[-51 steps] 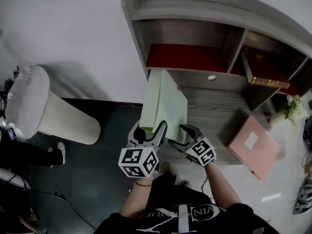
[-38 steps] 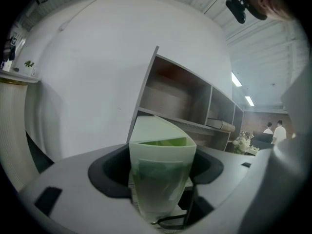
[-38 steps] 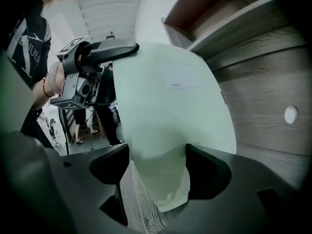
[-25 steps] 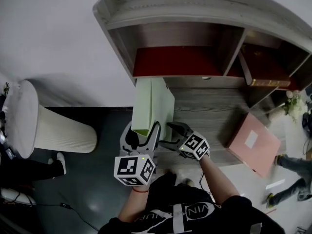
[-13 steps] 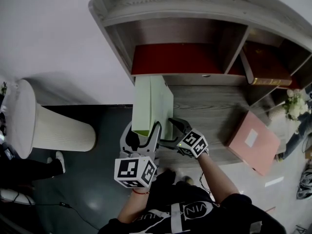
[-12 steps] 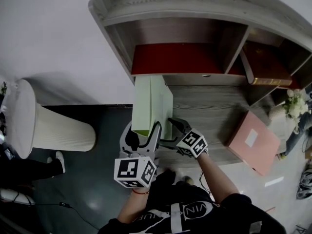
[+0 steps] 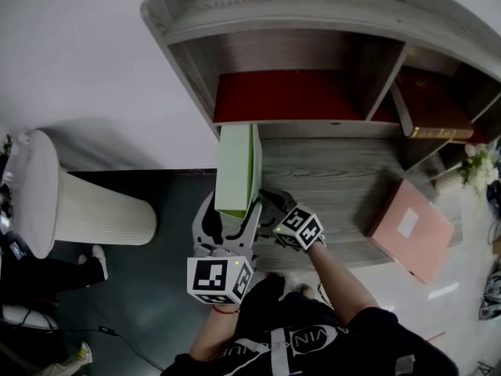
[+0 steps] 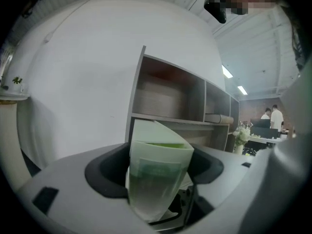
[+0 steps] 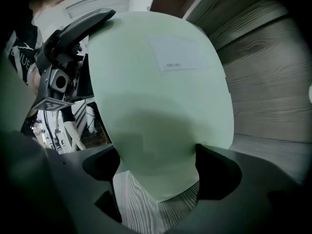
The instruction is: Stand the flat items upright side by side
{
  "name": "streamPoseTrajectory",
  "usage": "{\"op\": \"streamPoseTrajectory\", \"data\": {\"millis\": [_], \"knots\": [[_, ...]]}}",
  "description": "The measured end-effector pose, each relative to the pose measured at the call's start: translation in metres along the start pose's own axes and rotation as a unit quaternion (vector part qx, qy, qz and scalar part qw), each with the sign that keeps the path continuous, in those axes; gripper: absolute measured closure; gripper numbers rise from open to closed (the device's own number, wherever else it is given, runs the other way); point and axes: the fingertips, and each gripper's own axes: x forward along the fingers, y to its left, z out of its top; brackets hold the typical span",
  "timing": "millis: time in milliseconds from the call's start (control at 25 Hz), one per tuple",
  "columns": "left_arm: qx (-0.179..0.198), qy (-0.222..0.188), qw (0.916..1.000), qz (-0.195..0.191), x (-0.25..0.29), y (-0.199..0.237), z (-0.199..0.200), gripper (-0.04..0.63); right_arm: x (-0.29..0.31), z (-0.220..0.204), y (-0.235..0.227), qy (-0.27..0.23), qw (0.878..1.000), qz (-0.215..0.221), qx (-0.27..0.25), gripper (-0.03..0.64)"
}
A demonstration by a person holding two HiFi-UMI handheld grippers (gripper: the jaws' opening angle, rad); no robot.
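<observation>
A pale green flat item [image 7: 237, 171] stands on edge at the left end of the grey wooden desk [image 7: 337, 171], seen nearly edge-on in the head view. My left gripper [image 7: 233, 215] is shut on its near end; in the left gripper view the green item [image 8: 156, 174] is pinched between the jaws of that gripper [image 8: 158, 172]. My right gripper [image 7: 264, 208] sits against its right face. Its jaws have just been opening and now stand wide, with the broad face of the green item [image 9: 161, 96] filling the gap of this gripper [image 9: 156, 174]. A pink flat item [image 7: 411, 229] lies flat at the desk's right.
The desk carries a shelf unit [image 7: 313, 22] with a red-lined cubby [image 7: 290, 96] behind the green item. A gold-edged book [image 7: 427, 120] leans in the right cubby. White flowers [image 7: 477, 167] stand at the far right. A white ribbed cylinder [image 7: 70, 202] stands on the dark floor, left.
The green item has swung from a tilted, face-showing pose to nearly edge-on upright. My right gripper has slid left, closer against it. The left gripper has stayed in place.
</observation>
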Motion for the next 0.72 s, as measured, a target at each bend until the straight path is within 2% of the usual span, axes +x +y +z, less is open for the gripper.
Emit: {"op": "streamPoseTrajectory", "data": {"millis": [320,440,720], "knots": [[-0.008,-0.010,0.9999,-0.011,0.004,0.009,0.003,0.265,0.008,0.005,-0.007,-0.007,1.000,0.011,-0.001,0.123],[-0.021,-0.021,0.9994,-0.019,0.004,0.008,0.005,0.265,0.007,0.008,-0.018,-0.012,1.000,0.006,0.001,0.126],[-0.024,-0.012,0.9993,-0.024,0.008,0.010,-0.002,0.268,0.009,0.016,-0.033,-0.002,1.000,0.008,0.000,0.127]]}}
